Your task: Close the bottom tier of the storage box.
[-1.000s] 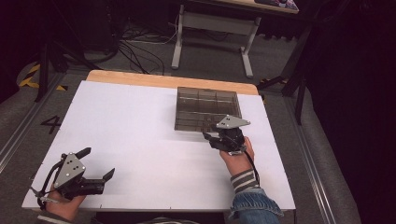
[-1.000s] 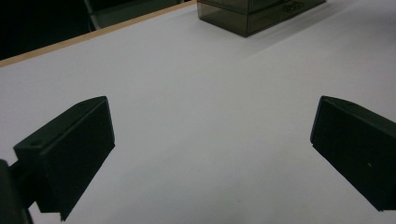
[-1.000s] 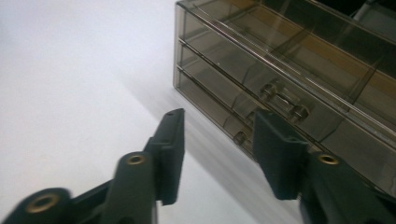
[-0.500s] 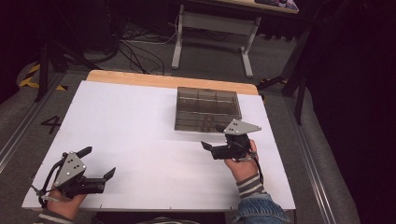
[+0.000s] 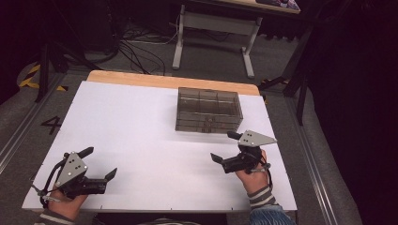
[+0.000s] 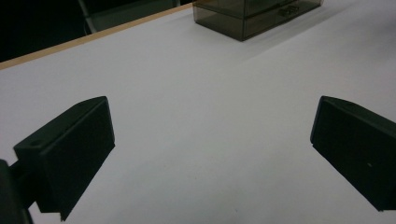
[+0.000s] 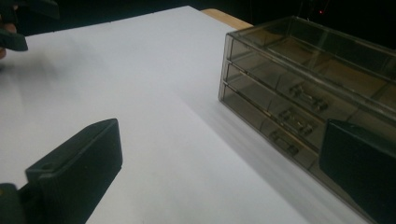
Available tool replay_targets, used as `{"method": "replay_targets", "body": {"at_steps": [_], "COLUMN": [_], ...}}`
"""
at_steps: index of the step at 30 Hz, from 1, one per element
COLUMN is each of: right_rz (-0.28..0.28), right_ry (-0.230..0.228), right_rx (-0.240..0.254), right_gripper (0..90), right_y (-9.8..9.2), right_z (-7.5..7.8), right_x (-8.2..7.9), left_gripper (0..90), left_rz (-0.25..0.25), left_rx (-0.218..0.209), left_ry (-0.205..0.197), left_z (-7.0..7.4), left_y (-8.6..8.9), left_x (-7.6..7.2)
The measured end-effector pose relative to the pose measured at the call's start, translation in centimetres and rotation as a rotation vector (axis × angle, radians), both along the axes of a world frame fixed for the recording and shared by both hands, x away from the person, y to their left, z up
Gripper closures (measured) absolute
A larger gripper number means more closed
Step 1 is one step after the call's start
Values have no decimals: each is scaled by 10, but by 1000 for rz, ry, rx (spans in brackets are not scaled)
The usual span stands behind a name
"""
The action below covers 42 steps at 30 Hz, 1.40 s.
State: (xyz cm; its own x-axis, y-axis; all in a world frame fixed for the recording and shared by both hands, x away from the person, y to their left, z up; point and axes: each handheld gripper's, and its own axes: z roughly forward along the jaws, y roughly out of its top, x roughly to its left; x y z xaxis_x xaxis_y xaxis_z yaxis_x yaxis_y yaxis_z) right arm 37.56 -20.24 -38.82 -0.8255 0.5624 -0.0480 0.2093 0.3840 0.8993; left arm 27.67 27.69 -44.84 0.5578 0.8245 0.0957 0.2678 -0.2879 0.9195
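A smoky transparent box with three shallow drawers [image 5: 209, 110] stands at the back right of the white table [image 5: 141, 126]; its drawers look closed in the right gripper view [image 7: 299, 98]. My right gripper [image 5: 222, 146] hovers just in front of the box, a little apart from it. Its jaws have just been opening and now stand wide with nothing between them [image 7: 219, 163]. My left gripper [image 5: 101, 162] rests near the front left corner, open and empty [image 6: 212, 140]. The box [image 6: 252, 14] sits far ahead of it.
A wooden strip [image 5: 169, 82] runs along the table's far edge. Beyond it stand a metal table frame [image 5: 211, 33] and floor cables [image 5: 136, 47]. The left gripper [image 7: 14, 28] is at the top left of the right gripper view.
My right gripper has pulled back from the front of the box toward the near right, and its jaws have spread wide. The left gripper has stayed put.
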Motion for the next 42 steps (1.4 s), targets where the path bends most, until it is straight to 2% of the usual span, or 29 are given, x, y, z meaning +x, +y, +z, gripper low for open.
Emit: {"method": "replay_targets", "body": {"at_steps": [6,12,17,23,27,31,38,42], "right_rz": [-11,-25,-34,-40,-49,-58,-71,-63], "right_ry": [32,38,33,40,56,73,96,77], "right_rx": [-8,20,32,27,41,46,45,40], "right_gripper": [4,4,4,4,4,4,4,5], "right_y": [-17,-33,-40,-46,-51,-54,-55,-54], "right_z": [-17,-33,-42,-54,-61,-67,-68,-67], "right_x": [-4,-8,-11,-15,-15,-12,-10,-12], "left_gripper": [4,4,4,4,4,3,1,0], "left_rz": [-4,-7,-5,-5,-8,-8,-21,-18], "left_rx": [4,1,-5,-4,2,-2,20,13], "left_ry": [3,5,3,6,6,8,13,13], "left_z": [0,0,-1,-1,-1,-2,-3,-3], "left_y": [-1,-2,-2,-2,-2,-2,-5,-5], "left_x": [0,1,1,1,2,1,3,3]}}
